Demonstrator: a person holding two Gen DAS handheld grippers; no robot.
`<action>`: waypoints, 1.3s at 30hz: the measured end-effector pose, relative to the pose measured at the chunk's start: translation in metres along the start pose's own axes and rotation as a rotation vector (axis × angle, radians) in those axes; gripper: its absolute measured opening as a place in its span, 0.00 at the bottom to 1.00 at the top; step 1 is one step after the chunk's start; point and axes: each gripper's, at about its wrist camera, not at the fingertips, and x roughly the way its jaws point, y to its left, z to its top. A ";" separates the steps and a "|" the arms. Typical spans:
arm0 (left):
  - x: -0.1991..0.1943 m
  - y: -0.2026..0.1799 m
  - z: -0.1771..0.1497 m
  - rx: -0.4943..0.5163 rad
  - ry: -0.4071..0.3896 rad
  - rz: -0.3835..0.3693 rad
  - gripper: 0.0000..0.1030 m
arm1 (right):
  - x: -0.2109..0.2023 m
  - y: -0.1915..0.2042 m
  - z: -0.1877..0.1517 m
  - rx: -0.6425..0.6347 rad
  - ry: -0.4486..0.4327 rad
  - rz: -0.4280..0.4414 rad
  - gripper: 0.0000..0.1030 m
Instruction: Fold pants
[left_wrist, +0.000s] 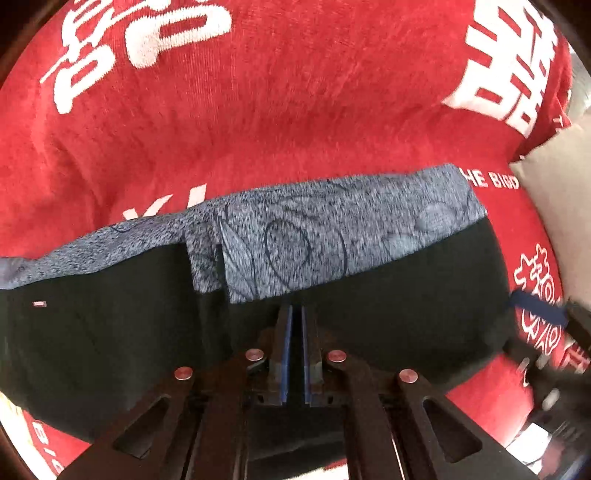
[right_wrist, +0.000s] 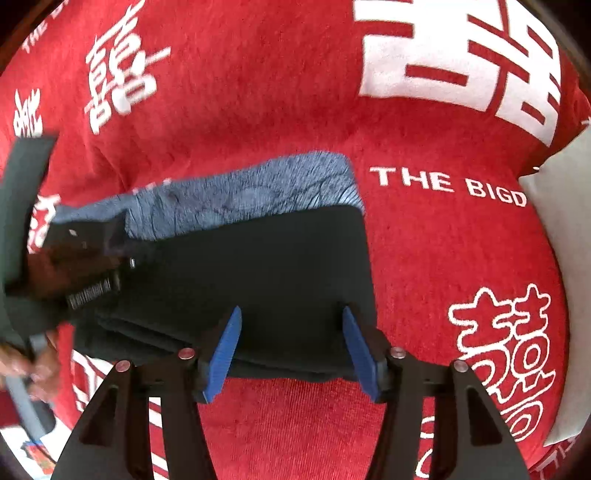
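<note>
Black pants (left_wrist: 388, 295) with a grey patterned lining lie on a red blanket (left_wrist: 258, 110). A grey flap (left_wrist: 280, 254) is turned over onto the black cloth, and its near edge meets the tips of my left gripper (left_wrist: 295, 314). That gripper's blue pads are pressed together and look pinched on the flap's edge. In the right wrist view the pants (right_wrist: 266, 266) sit folded at centre, with the grey lining (right_wrist: 258, 192) along the far side. My right gripper (right_wrist: 291, 332) stands open over their near edge, with its blue pads (right_wrist: 225, 350) apart and nothing gripped. The left gripper (right_wrist: 92, 251) shows blurred at left.
The red blanket (right_wrist: 443, 258) carries white characters and lettering all around the pants. A pale cushion (right_wrist: 565, 221) borders it on the right. A person's hand (right_wrist: 37, 362) holds the left tool's handle at lower left. My right gripper (left_wrist: 561, 332) is a dark blur at the left view's edge.
</note>
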 end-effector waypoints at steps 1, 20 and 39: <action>-0.001 0.000 -0.003 -0.002 0.000 -0.002 0.06 | -0.006 -0.002 0.002 0.015 -0.024 -0.008 0.60; -0.033 -0.012 -0.005 -0.033 -0.052 0.069 0.92 | -0.007 0.013 0.002 -0.033 0.055 -0.044 0.69; -0.067 0.078 -0.123 -0.379 0.067 0.112 0.92 | -0.038 0.048 -0.034 -0.086 0.186 -0.008 0.78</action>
